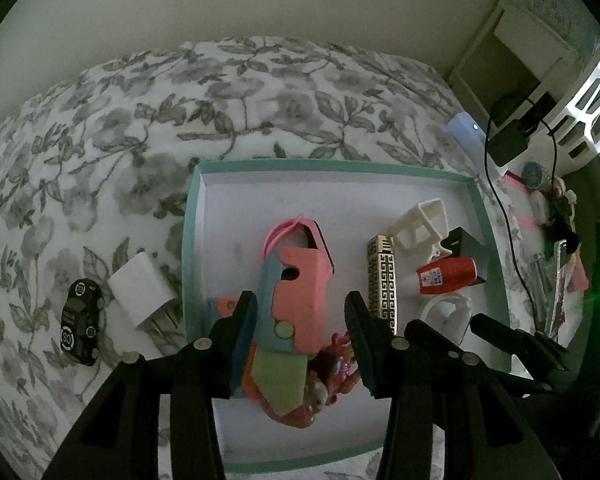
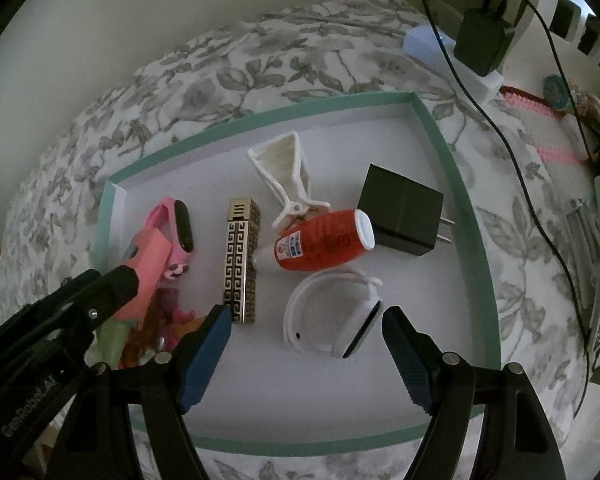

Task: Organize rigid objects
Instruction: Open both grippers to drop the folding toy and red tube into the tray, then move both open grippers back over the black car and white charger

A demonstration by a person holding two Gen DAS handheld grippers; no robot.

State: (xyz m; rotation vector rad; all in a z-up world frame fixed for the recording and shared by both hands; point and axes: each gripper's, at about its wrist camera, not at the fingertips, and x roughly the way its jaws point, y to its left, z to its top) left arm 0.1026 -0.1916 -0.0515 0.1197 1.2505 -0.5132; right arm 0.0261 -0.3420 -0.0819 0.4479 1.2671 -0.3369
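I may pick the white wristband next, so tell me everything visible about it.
The white smart wristband lies in the teal-rimmed white tray, near its front. Its smooth, rubbery-looking strap is curled into a closed loop with the free end sticking out; a small hole shows low on the strap. The oval module with a dark glossy face is tipped on edge, between the open right gripper's fingers, untouched. The red bottle lies just behind it.

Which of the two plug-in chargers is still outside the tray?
The white charger, lying on the floral bedspread left of the tray; the black charger lies inside.
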